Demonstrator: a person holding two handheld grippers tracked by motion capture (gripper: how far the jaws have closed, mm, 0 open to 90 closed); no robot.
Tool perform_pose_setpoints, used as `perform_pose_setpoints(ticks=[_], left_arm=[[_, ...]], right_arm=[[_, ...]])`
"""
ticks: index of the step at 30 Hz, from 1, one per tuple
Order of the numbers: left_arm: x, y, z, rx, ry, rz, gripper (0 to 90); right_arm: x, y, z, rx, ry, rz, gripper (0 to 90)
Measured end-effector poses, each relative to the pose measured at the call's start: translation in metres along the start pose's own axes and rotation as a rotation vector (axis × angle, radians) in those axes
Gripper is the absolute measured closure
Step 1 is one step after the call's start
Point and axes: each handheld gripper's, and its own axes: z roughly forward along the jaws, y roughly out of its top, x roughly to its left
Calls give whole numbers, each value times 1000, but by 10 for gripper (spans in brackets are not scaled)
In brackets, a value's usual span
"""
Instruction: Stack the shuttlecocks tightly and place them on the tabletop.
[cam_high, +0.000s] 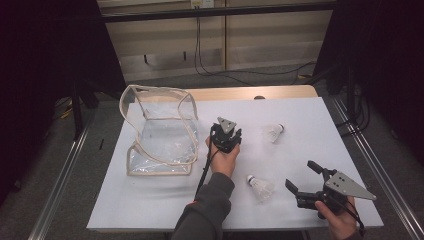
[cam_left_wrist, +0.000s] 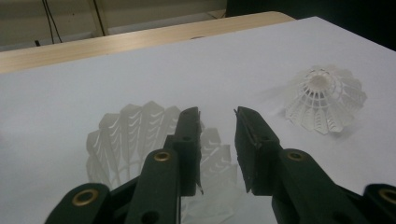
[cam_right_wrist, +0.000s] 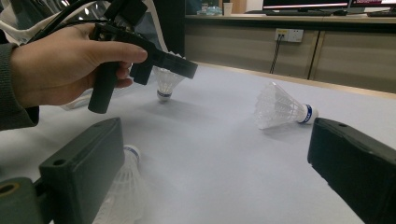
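White table sheet (cam_high: 150, 210). Left gripper (cam_left_wrist: 218, 116) slightly open over white feathered shuttlecock (cam_left_wrist: 126, 135) beside clear plastic bag (cam_high: 160, 132), holding nothing; right gripper (cam_high: 306, 176) wide open, empty. Shuttlecock's light, crushable: grip the cork, not the skirt.

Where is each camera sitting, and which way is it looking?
High view: above the person's side, looking forward and down on the white table, clear bag, both hands and forearms, left gripper, right gripper.
Left gripper view: rides the left gripper, looking along its slightly parted jaws at an upright shuttlecock.
Right gripper view: rides the right gripper, looking across the table at the left hand.
Shared: the far shuttlecock lies in all three.
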Motion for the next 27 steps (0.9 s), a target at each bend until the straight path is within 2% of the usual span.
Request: perform_pose_setpoints(ticks=[3, 4, 10, 11, 12, 15, 23, 27], left_arm=[[0, 2, 0, 8, -5, -9, 715], [0, 3, 0, 16, -4, 0, 715], [-1, 9, -1, 15, -16, -8, 744], [-1, 10, -1, 18, -19, -16, 786], [-1, 10, -1, 24, -24, -21, 786], [0, 11, 0, 46, -36, -35, 900], [-3, 11, 3, 66, -50, -43, 900], [-3, 11, 3, 60, -55, -43, 900]], right_arm=[[0, 0, 0, -4, 3, 0, 32], [0, 0, 0, -3, 2, -3, 32], [0, 0, 1, 2, 4, -4, 40], [0, 0, 0, 0, 4, -4, 39], [0, 0, 0, 0, 4, -4, 39], [0, 0, 0, 3, 6, -1, 39], [0, 0, 0, 2, 7, -4, 39], [0, 0, 0, 2, 9, -5, 39]])
